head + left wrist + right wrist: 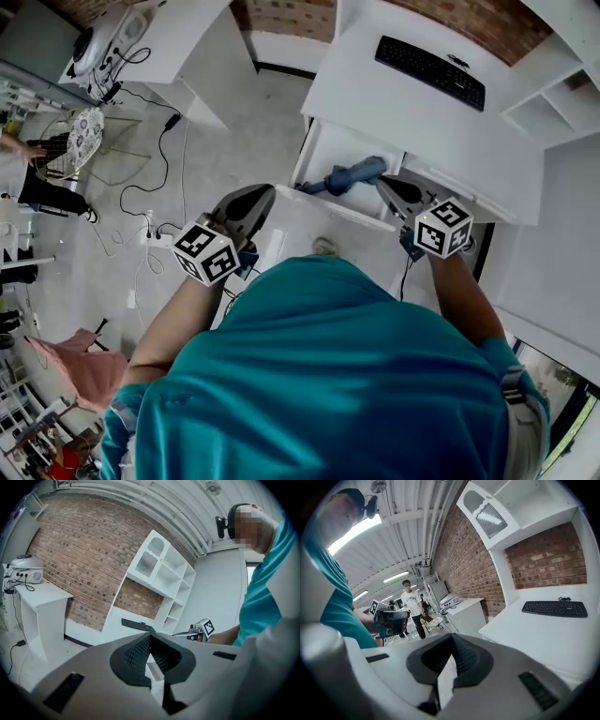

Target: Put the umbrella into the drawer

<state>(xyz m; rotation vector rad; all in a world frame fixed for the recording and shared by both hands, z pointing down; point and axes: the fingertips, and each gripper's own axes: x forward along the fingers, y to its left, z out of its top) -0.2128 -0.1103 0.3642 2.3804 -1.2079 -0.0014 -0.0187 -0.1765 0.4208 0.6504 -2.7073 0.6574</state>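
Note:
The folded blue umbrella point(347, 175) lies inside the open white drawer point(311, 155) under the desk, seen in the head view. My left gripper point(265, 191) hovers at the drawer's near left corner, apart from the umbrella, jaws shut and empty. My right gripper point(383, 184) is just right of the umbrella's handle end, jaws together with nothing between them. In the left gripper view the left gripper point(150, 636) has its ribbed pads meeting at the tip, with the right gripper point(199, 629) beyond. The right gripper point(452, 636) looks the same in its own view, with the left gripper point(389, 618) off to the left.
A black keyboard point(429, 71) lies on the white desk point(375, 103) above the drawer. White shelves point(553, 103) stand at the right. Cables point(155, 202) trail over the floor at the left near a white side table point(183, 37). A person point(411, 607) stands far back.

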